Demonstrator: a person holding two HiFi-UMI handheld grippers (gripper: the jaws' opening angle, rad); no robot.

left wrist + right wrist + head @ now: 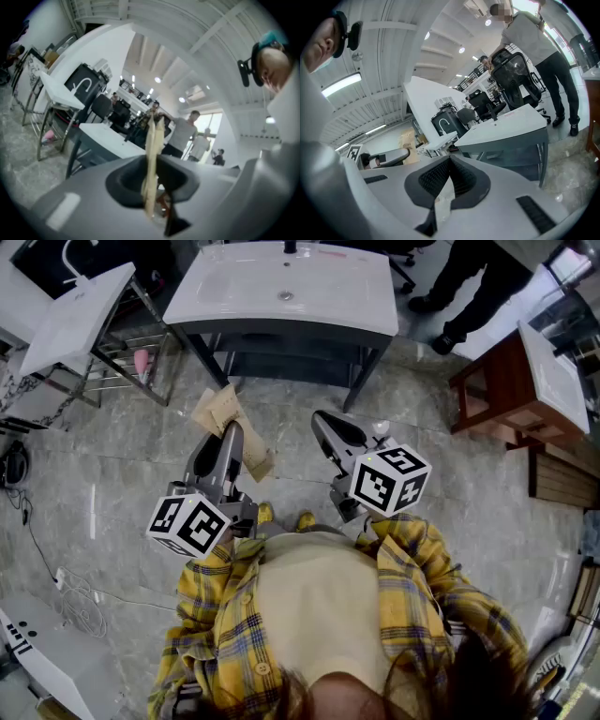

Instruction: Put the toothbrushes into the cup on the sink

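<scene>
The left gripper (231, 435) has its fingers (123, 180) pinching a flat tan paper packet (217, 409). From the head view the packet is a creased sheet-like sleeve of brown kraft paper, longer than wide. It sticks out past the fingertips on both sides, one end angled toward the sink (225, 287) and the other toward the right gripper (325, 423). In the left gripper view it shows edge-on as a thin pale beige strip that stands upright between the dark pads and rises well above them. In the right gripper view its broad face carries some dark print, too small to read. What lies inside the paper cannot be told. The packet hangs in the air over the grey marbled floor (112, 474), in front of the person's yellow plaid shirt (216, 615) and short of the sink, not touching it. The sink is a white rectangular basin with a round drain (286, 296), set on a dark grey stand. The right gripper is just beside the left one and apart from the packet; its ribbed fingers are pressed together with nothing between them. Each gripper's marker cube sits close to the person's chest.
</scene>
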